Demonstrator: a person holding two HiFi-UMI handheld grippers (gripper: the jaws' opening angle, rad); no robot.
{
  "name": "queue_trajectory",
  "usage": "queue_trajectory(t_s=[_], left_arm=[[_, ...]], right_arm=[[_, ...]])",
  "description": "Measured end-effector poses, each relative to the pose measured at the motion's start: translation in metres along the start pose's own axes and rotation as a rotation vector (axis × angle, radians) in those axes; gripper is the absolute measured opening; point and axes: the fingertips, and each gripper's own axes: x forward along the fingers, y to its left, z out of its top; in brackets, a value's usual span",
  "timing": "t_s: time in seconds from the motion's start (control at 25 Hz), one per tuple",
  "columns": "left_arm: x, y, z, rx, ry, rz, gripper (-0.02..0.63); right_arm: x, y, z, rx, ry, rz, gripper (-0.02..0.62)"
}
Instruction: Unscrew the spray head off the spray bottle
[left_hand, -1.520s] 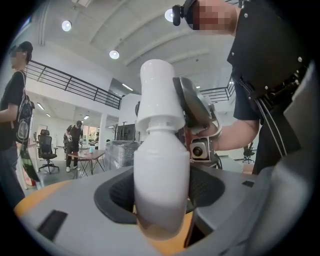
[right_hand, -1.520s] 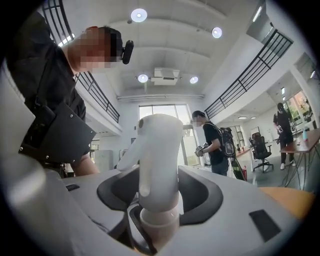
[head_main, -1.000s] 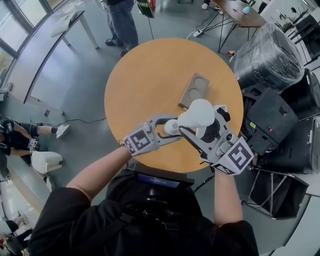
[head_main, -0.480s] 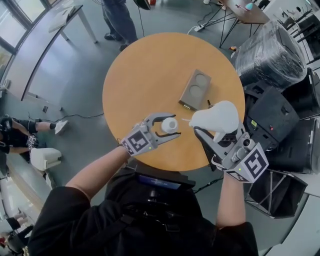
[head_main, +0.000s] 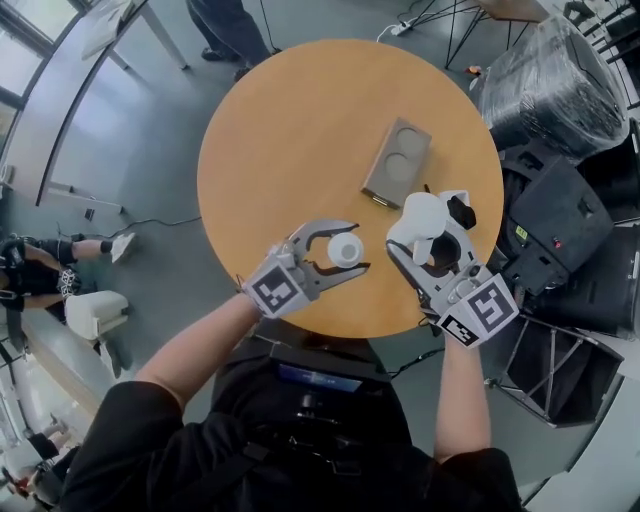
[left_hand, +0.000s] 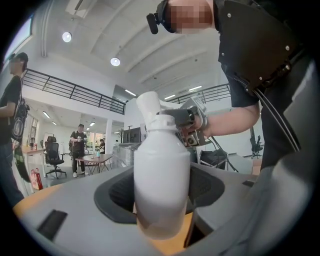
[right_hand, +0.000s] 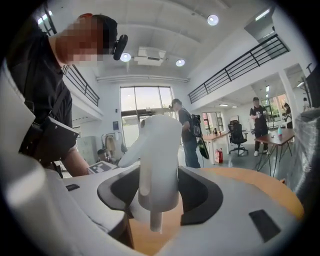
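Though wide apart, left hand-held gripper (head_main: 356, 247) tight on bottle (left_hand: 161, 185), right hand-held gripper (head_main: 431, 236) on spray head (right_hand: 158, 165).

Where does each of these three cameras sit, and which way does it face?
Head view: on the person's head, facing steeply down at the table; shows both forearms, left gripper and right gripper.
Left gripper view: on the left gripper, looking along its fingers at the held bottle; torso behind.
Right gripper view: on the right gripper, facing the held spray head; torso at left.
Shared: head and left gripper views both show the bottle.
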Motion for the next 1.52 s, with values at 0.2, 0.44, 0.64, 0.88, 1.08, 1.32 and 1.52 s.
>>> queue_trajectory(t_s=[0.2, 0.44, 0.64, 0.88, 1.08, 1.32, 1.52], left_arm=[[0.013, 0.018, -0.031, -0.030, -0.006, 0.011, 0.304], [0.032, 0.041, -0.089, -0.062, 0.017, 0.031, 0.304], [0.040, 0.047, -0.141, -0.123, 0.043, 0.041, 0.304], [0.056, 0.061, -0.206, -0.129, 0.059, 0.046, 0.304], [0.070, 0.070, -0.251, -0.139, 0.053, 0.069, 0.304], [0.084, 0.068, -0.289, -0.149, 0.064, 0.063, 0.304], [0.089, 0.063, -0.317, -0.167, 0.092, 0.071, 0.304]], right_arm=[[0.015, -0.036, -0.067, 0.097, 0.077, -0.036, 0.242], [0.037, -0.077, -0.151, 0.178, 0.158, -0.066, 0.242], [0.051, -0.096, -0.229, 0.283, 0.258, -0.080, 0.242], [0.070, -0.120, -0.306, 0.354, 0.337, -0.101, 0.241], [0.081, -0.140, -0.367, 0.397, 0.431, -0.146, 0.241], [0.092, -0.143, -0.403, 0.401, 0.484, -0.144, 0.241], [0.094, -0.146, -0.424, 0.409, 0.508, -0.138, 0.241]])
